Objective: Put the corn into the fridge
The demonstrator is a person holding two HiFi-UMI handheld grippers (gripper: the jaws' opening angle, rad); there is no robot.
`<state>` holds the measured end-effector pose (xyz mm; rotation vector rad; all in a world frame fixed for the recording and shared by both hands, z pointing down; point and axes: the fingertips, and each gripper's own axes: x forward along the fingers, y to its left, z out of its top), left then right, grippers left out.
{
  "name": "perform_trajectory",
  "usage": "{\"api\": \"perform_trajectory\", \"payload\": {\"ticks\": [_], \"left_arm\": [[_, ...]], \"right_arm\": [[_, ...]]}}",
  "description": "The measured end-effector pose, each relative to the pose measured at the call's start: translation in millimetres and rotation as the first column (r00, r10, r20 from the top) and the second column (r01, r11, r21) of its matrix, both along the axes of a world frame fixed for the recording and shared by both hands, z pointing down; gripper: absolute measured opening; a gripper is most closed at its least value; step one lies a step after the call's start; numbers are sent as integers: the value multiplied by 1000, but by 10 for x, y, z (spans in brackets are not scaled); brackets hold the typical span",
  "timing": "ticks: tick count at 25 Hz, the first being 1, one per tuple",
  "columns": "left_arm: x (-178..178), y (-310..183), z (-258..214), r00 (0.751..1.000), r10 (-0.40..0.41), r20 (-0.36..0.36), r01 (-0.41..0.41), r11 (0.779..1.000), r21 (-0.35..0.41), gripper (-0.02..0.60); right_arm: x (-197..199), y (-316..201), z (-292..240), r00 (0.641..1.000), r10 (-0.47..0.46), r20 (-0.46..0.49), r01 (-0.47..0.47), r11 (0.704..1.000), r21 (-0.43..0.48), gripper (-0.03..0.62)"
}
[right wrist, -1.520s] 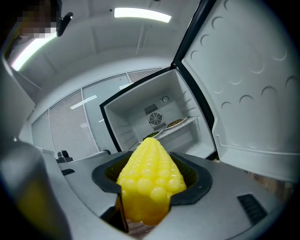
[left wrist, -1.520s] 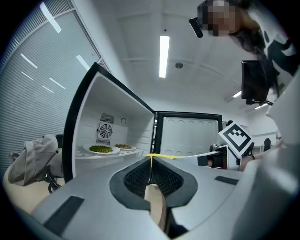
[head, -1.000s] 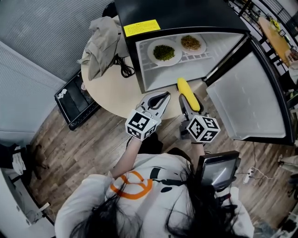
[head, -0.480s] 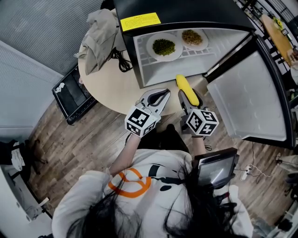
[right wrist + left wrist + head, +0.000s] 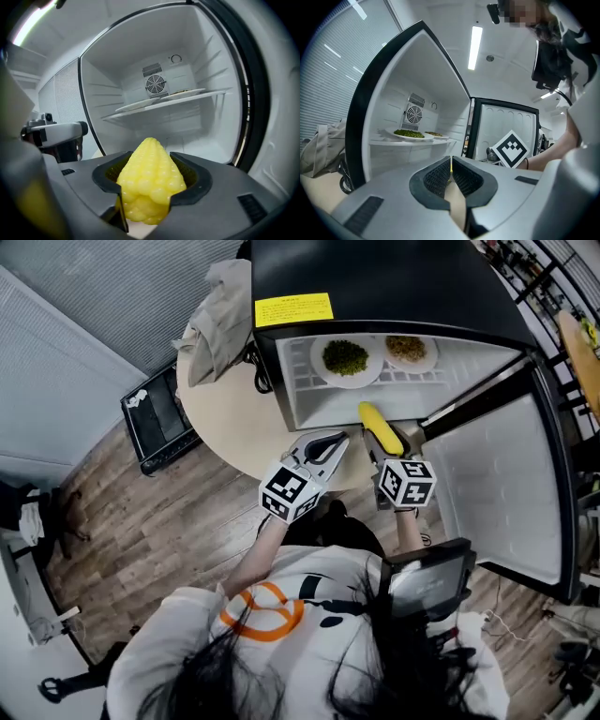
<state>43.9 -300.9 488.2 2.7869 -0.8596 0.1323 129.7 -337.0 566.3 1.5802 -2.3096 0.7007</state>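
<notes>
Right gripper (image 5: 152, 177): clamped on corn (image 5: 379, 426), facing the open fridge (image 5: 403, 277) | left gripper (image 5: 451, 168): jaws pressed together, empty.

Butt end of the corn (image 5: 150, 180) buried between the jaws of the right gripper (image 5: 149, 157), out of sight. Yellow label (image 5: 293, 308) print far too small to read. Green heap on the left plate (image 5: 322, 372), brownish on the right plate (image 5: 432, 355), can't name either. Fridge (image 5: 394, 282) top clipped by the upper edge in the head view.

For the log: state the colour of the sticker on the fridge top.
The sticker is yellow; clearest in head view.
</notes>
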Motion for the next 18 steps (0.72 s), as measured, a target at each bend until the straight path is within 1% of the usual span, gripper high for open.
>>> {"api": "perform_trajectory", "payload": {"ticks": [3,7,10,13,16,18], "left_arm": [[15,-96,21,999,-42,6,42,999,-5,11],[-7,-216,48,995,-97,18,97,995,-9,11],[-82,-268,80,990,-139,28,140,990,-17,11],[-164,-288,103,984,-176,37,177,984,-25,11],[-238,-295,112,977,-208,44,209,977,-30,11],[-284,-294,121,974,-223,48,224,974,-33,11]], "right_arm": [[-67,-177,122,996,-83,-35,82,996,-16,252],[-209,-396,275,979,-199,-36,198,980,-22,252],[-373,-509,374,956,-293,-13,293,956,-19,252],[-507,-609,462,932,-363,-20,362,932,-23,252],[-621,-707,524,899,-434,-62,433,901,-21,252],[-682,-770,568,875,-470,-118,471,882,-23,252]]}}
